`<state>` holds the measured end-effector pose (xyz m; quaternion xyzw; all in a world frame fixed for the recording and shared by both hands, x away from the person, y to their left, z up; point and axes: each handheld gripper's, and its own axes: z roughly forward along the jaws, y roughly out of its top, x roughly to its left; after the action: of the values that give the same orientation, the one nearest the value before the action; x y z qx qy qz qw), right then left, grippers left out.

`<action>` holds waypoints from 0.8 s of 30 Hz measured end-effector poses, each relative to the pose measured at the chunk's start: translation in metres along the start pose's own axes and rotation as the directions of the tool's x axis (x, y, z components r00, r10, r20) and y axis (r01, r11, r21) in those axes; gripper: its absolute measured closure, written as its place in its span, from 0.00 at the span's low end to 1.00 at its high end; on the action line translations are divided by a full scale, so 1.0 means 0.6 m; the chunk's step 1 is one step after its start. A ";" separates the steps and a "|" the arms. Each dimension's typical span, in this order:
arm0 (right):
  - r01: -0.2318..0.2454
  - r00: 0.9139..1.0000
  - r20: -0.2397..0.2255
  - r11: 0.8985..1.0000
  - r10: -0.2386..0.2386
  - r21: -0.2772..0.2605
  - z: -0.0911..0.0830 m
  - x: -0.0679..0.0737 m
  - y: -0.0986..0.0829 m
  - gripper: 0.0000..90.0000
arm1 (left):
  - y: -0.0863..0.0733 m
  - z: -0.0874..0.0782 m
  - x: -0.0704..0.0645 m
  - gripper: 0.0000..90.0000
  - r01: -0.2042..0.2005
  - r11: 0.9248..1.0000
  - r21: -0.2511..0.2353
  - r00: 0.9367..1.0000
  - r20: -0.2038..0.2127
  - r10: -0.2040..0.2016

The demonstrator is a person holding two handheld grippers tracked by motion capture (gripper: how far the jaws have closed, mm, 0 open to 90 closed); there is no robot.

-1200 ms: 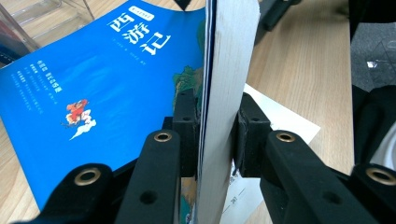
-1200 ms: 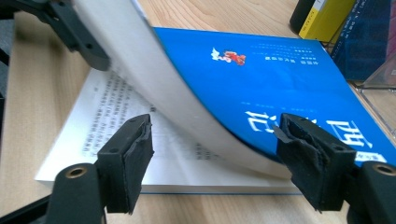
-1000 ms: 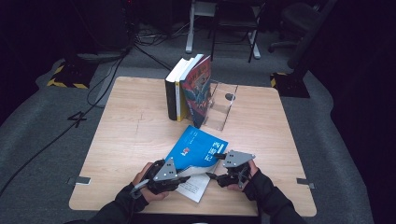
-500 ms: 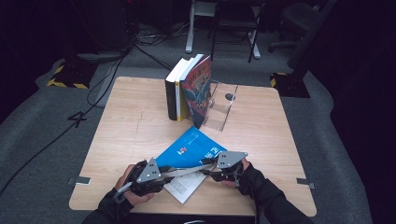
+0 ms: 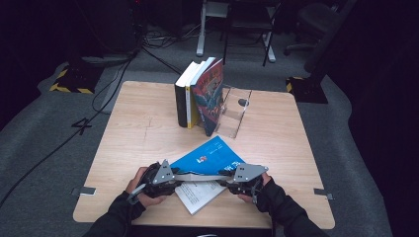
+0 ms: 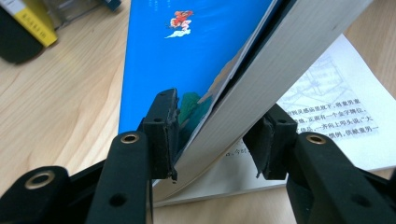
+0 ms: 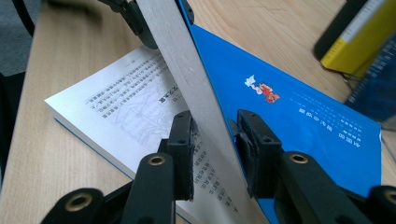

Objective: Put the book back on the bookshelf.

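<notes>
A blue paperback lies open near the table's front edge, with a printed page facing up. Its front cover and a thick block of pages are raised on edge. My left gripper holds that block from the left; its jaws straddle the block, one pad on the blue cover. From the right, my right gripper clamps the same block, jaws on either side. The printed page lies flat beneath.
Three upright books stand at the table's far middle, leaning by a clear acrylic bookend. The wooden table has bare room left and right. Cables and chair legs lie on the floor beyond.
The left gripper has shifted left along the book and both hands have drawn slightly toward the front edge. The held block of pages now stands more on edge.
</notes>
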<state>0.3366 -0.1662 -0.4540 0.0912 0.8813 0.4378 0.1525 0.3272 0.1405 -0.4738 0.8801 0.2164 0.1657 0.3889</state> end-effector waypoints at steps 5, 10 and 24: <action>-0.028 0.998 0.051 0.999 0.027 0.016 -0.014 -0.003 -0.008 0.77 | 0.019 0.026 0.014 0.60 -0.016 1.000 0.001 1.000 0.020 0.016; -0.050 0.997 0.059 0.999 0.048 0.021 -0.020 -0.008 -0.013 0.76 | 0.030 0.034 0.014 0.59 -0.023 1.000 0.007 0.999 0.032 0.023; -0.087 0.996 0.037 0.996 0.087 0.001 -0.026 -0.033 -0.037 0.58 | 0.074 0.030 -0.037 0.77 -0.132 0.987 -0.095 0.985 0.102 0.141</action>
<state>0.3490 -0.1972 -0.4591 0.1378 0.8741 0.4411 0.1495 0.3278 0.0910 -0.4545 0.8825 0.1266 0.1534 0.4261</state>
